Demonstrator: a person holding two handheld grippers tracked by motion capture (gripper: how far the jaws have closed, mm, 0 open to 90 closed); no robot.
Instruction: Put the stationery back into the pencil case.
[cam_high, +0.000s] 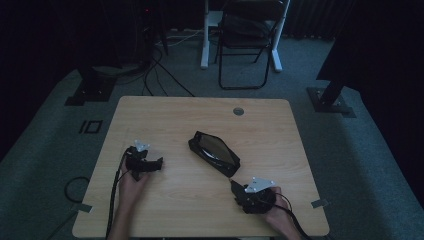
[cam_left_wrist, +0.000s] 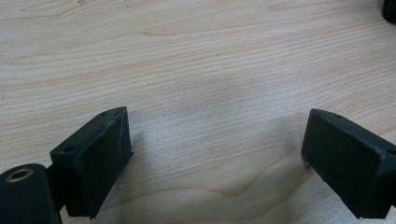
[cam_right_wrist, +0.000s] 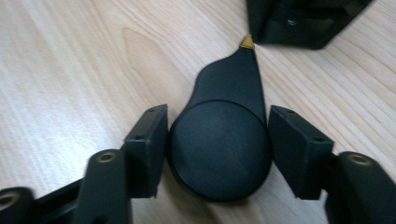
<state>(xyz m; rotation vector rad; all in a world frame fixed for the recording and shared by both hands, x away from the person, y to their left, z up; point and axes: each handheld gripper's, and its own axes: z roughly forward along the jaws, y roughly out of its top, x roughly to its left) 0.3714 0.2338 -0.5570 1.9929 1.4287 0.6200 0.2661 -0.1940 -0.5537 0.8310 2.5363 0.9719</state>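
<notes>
Right gripper (cam_right_wrist: 218, 135): both black pads press the flanks of a black teardrop-shaped object (cam_right_wrist: 222, 140), round in the body and narrowing to a gold tip (cam_right_wrist: 247, 42) at 12 o'clock in the right gripper view. What the object is cannot be made out; its underside and its lower edge at 6 o'clock are lost behind the jaws. The gold tip lies just short of a black case (cam_right_wrist: 303, 21), which enters that view at 1 o'clock and is cut off by the top edge, so only a corner is legible.

In the high view the right gripper (cam_high: 239, 192) sits at 5 o'clock on the wooden table (cam_high: 165, 107), the person's right hand (cam_high: 272, 207) wrapped behind it and partly cropped by the bottom edge. The held object is too dark and small there to separate from the gripper. The case (cam_high: 214, 153) lies near the table's centre, its lid open and its long axis running from 10 to 4 o'clock; its contents are dim and indistinct.

Left gripper (cam_left_wrist: 215, 158): jaws spread wide over bare wood, nothing between them. In the high view it (cam_high: 159, 164) rests at 8 o'clock on the table, held by the left hand (cam_high: 131, 185), well apart from the case.
</notes>
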